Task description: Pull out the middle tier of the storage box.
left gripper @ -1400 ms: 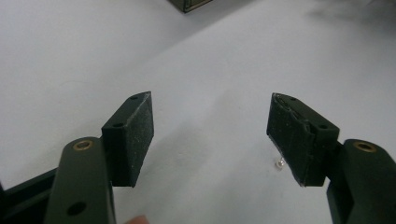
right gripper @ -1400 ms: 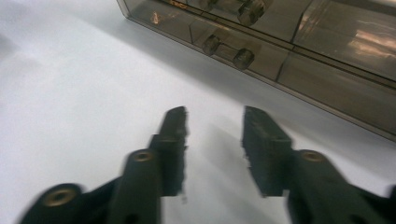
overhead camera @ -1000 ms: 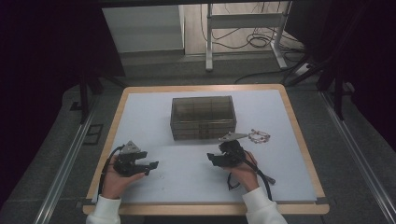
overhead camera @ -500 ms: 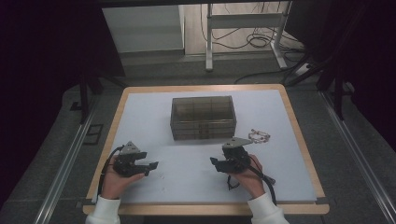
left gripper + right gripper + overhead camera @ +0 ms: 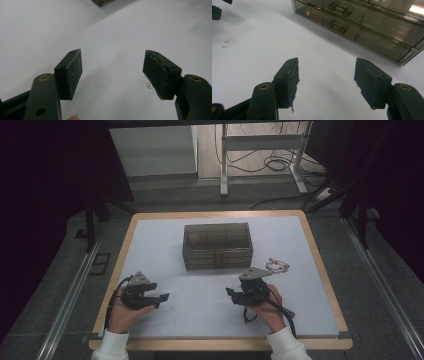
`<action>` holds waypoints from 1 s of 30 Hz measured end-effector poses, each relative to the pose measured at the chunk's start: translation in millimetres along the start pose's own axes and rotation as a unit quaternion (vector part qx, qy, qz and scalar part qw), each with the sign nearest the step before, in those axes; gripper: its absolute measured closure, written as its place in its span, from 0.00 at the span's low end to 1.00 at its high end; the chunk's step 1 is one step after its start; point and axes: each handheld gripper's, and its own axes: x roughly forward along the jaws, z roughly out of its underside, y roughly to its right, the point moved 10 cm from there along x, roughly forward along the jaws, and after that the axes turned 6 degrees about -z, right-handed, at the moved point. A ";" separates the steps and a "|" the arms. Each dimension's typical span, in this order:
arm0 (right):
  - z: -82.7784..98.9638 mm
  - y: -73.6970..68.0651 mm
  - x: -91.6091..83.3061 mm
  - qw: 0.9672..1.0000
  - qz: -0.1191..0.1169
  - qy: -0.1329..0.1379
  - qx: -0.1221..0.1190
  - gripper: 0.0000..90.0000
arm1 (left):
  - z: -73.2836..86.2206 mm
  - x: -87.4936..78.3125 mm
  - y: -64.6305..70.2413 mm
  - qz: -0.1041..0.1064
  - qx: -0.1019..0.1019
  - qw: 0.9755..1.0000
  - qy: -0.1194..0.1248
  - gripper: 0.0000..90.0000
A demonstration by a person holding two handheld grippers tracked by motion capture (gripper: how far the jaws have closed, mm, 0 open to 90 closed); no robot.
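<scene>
A smoky see-through drawer box (image 5: 217, 245) stands at the middle of the white mat, its small drawer knobs facing me in the right gripper view (image 5: 362, 20). My left gripper (image 5: 160, 298) rests low at the front left and points right, open and empty (image 5: 112, 57). A tiny silvery piece (image 5: 150, 85) lies on the mat by its right jaw. My right gripper (image 5: 231, 294) sits at the front right and points left, open with nothing between its pads (image 5: 327, 62). The same kind of small silvery piece (image 5: 225, 43) shows far left on the mat.
A pale thin chain or bracelet (image 5: 277, 266) lies right of the box, just beyond my right hand. The wooden table rim (image 5: 320, 270) frames the mat. Metal rails run along both sides on the floor, and a white stand with cables is behind the table.
My right gripper has drawn back a little toward the table's front edge. The left gripper has stayed put. Both pairs of jaws keep the same width.
</scene>
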 end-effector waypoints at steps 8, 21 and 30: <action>-7.4 -1.3 1.1 0.999 0.026 -0.013 -0.042 0.40 | 0.6 -0.5 -1.9 0.000 -0.003 1.000 0.000 0.35; -15.7 -3.7 7.3 0.996 0.044 -0.011 -0.081 0.40 | 2.0 -1.3 -4.1 -0.001 -0.006 1.000 -0.001 0.35; -18.5 -5.5 12.4 0.992 0.064 -0.021 -0.108 0.40 | 1.9 -1.9 -4.6 -0.001 -0.006 1.000 0.001 0.35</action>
